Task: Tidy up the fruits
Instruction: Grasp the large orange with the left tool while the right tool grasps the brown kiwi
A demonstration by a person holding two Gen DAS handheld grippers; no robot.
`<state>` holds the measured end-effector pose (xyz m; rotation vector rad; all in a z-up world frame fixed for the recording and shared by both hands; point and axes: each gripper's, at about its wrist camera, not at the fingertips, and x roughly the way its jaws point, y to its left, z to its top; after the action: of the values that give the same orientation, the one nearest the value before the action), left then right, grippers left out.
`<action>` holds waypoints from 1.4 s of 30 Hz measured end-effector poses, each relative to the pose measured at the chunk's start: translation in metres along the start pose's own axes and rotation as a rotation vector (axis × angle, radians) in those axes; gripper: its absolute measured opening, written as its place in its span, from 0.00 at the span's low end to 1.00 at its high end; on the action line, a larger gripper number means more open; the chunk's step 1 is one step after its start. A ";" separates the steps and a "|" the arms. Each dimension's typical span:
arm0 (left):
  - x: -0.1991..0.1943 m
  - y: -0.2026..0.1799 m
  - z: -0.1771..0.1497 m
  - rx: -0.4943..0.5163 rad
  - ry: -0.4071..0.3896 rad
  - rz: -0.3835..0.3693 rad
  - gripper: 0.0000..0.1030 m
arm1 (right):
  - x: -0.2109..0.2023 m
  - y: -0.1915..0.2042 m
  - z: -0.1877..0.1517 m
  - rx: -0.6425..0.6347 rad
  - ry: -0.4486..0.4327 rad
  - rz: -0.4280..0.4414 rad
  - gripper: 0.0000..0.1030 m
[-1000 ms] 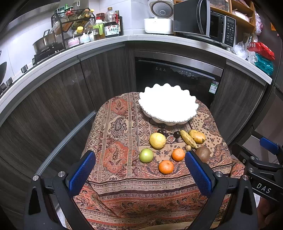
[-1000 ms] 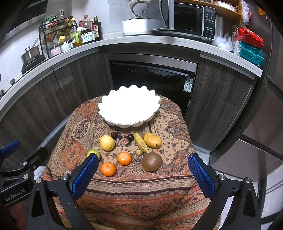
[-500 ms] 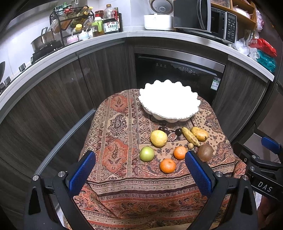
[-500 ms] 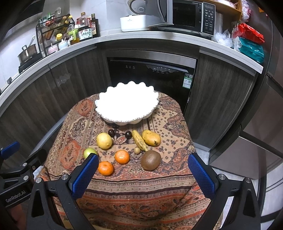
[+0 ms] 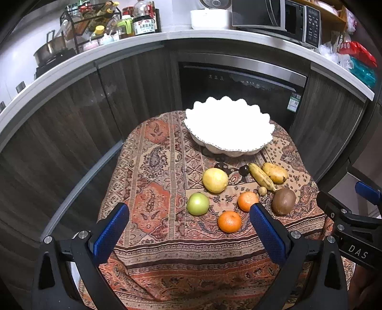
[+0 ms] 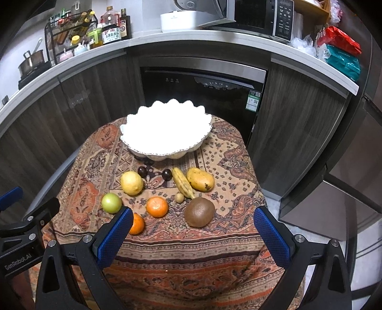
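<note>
A white scalloped bowl [image 5: 229, 130] [image 6: 166, 133] stands at the far side of a small table with a patterned cloth [image 5: 152, 195]. In front of it lie a yellow lemon [image 5: 215, 180] [image 6: 131, 183], a green apple [image 5: 198, 204] [image 6: 111, 202], two oranges [image 5: 229, 221] [image 6: 157, 206], a banana [image 5: 262, 177] [image 6: 182, 183], a mango [image 5: 275, 172] [image 6: 200, 179], a kiwi [image 5: 284, 201] [image 6: 199, 211] and two dark plums [image 6: 167, 174]. My left gripper [image 5: 188, 233] is open and empty above the near edge. My right gripper [image 6: 193, 236] is open and empty, to the right of the left one.
Behind the table runs a curved kitchen counter [image 5: 100, 50] with dark cabinets and a black oven [image 5: 238, 90]. On it stand a bottle rack [image 5: 95, 26], a pot [image 5: 51, 49], a rice cooker [image 5: 211, 14] and a microwave [image 5: 286, 19]. A small round brown fruit [image 6: 179, 198] lies by the banana.
Both grippers have risen and tilted down a little, so the table and fruit sit slightly lower and nearer in both views. Nothing on the table has moved.
</note>
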<state>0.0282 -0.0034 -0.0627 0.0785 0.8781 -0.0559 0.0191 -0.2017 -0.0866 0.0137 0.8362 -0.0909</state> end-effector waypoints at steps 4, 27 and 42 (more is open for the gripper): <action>0.017 -0.007 -0.004 0.012 0.029 -0.030 0.97 | 0.012 -0.004 -0.003 -0.001 0.006 -0.010 0.99; 0.120 -0.041 -0.032 0.046 0.168 -0.071 0.96 | 0.099 -0.023 -0.028 -0.010 0.093 -0.033 0.99; 0.171 -0.061 -0.049 0.068 0.285 -0.092 0.77 | 0.141 -0.033 -0.037 -0.008 0.144 -0.027 0.99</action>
<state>0.0946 -0.0622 -0.2286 0.1116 1.1646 -0.1635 0.0830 -0.2429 -0.2157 0.0016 0.9806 -0.1126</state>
